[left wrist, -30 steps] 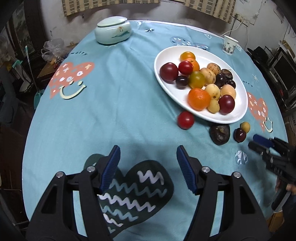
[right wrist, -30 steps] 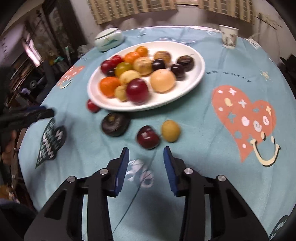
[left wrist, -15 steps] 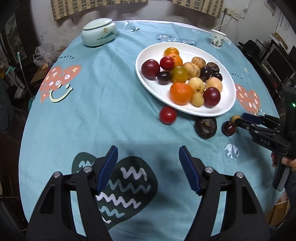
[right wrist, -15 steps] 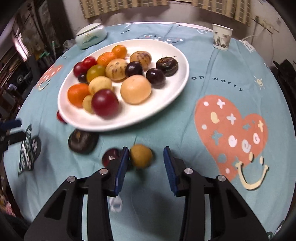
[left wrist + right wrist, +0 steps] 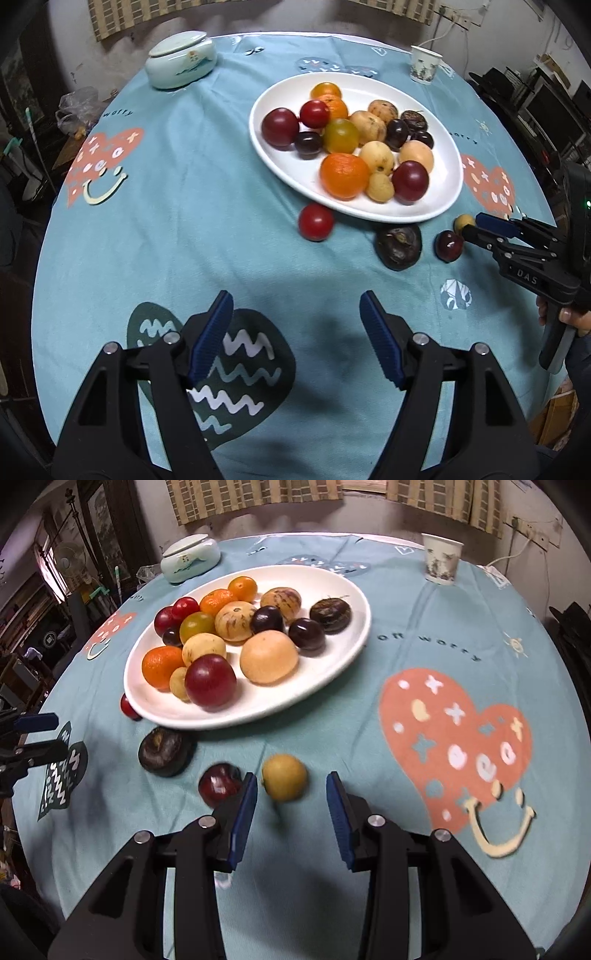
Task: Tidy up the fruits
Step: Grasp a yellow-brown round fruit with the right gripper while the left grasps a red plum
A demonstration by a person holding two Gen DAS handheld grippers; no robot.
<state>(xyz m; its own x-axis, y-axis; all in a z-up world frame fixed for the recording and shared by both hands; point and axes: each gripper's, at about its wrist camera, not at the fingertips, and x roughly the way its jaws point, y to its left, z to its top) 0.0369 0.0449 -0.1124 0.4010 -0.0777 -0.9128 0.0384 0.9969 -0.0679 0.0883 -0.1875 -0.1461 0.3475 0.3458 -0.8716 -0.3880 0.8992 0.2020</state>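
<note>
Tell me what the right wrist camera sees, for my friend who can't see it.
The right gripper, open, reaches for a small yellow fruit on the blue tablecloth. A dark red plum sits beside it, below a white plate piled with fruit.

Brightness: tablecloth (image 5: 207,206) and white plate (image 5: 325,679) evenly lit; room around the table dim.
Light source: bright window patch at the far left of the right wrist view.
Shadows: soft dark patches on the cloth just ahead of each gripper's fingers.
Blur: small yellow fruit (image 5: 284,782) and dark red plum (image 5: 219,784) slightly smeared.
Distortion: strong fisheye bulge, black vignette in the corners.
</note>
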